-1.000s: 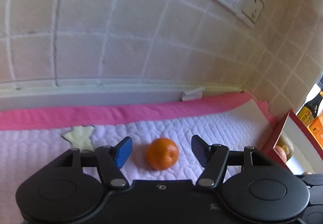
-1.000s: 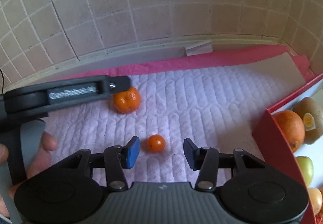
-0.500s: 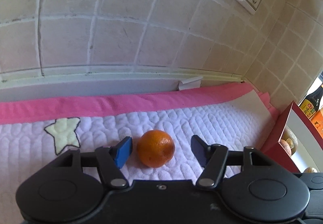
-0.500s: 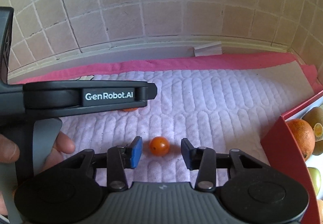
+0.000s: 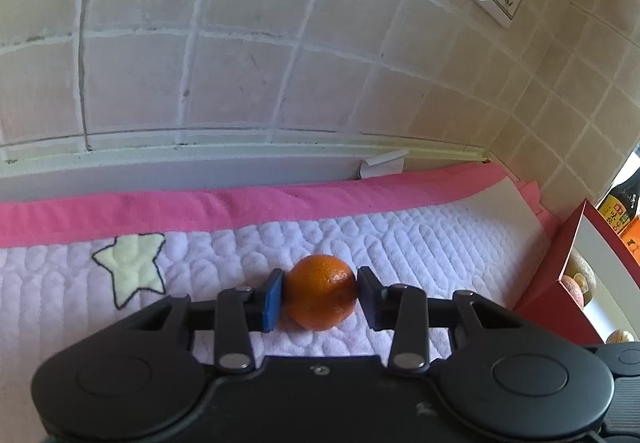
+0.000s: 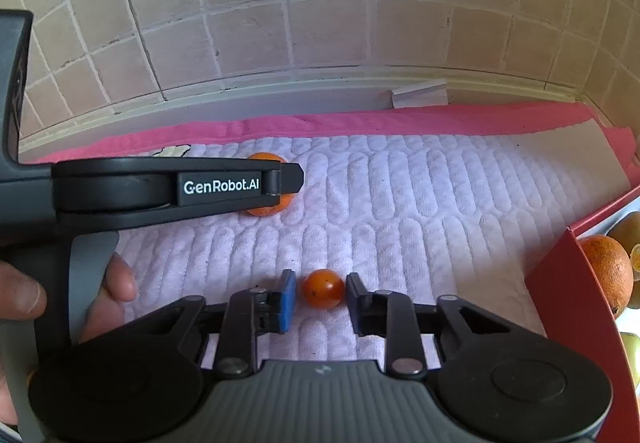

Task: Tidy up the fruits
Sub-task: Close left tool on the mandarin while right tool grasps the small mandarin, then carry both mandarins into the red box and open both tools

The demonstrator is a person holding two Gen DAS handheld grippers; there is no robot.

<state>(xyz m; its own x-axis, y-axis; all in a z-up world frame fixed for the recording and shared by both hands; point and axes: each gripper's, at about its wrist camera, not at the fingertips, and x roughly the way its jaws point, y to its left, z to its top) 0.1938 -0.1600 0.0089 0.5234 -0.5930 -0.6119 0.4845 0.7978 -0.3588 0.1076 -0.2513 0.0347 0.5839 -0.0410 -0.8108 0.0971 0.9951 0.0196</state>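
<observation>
A: Tangerine (image 5: pixel 321 297) sits on the lilac towel (image 5: pixel 420 243), right between the pads of the left gripper (image 5: pixel 320 299), both pads look pressed on its sides, so pinching it, not lifted yet as far as the frame shows

B: And the right side?

A: Right gripper (image 6: pixel 320 293) brackets the small cherry tomato (image 6: pixel 323 288), jaws narrowed but a sliver of towel shows each side, so spread a bit, not gripping. Right-wrist view also shows the left tool's body low over the tangerine, person's hand (image 6: pixel 116 283) on its handle

B: Why both low and level?

A: Likely so the pads meet each fruit at its widest part, round things squirt out otherwise. Soft towel probably keeps them from rolling

B: Where do they go?

A: Judging from the task, the red box (image 6: pixel 568 307) at the right edge, it holds an orange (image 6: pixel 606 271) and other fruit already. Box is on the right gripper's side, well apart from the tangerine

B: Risk?

A: Tomato is soft, too hard a squeeze could split it
</observation>
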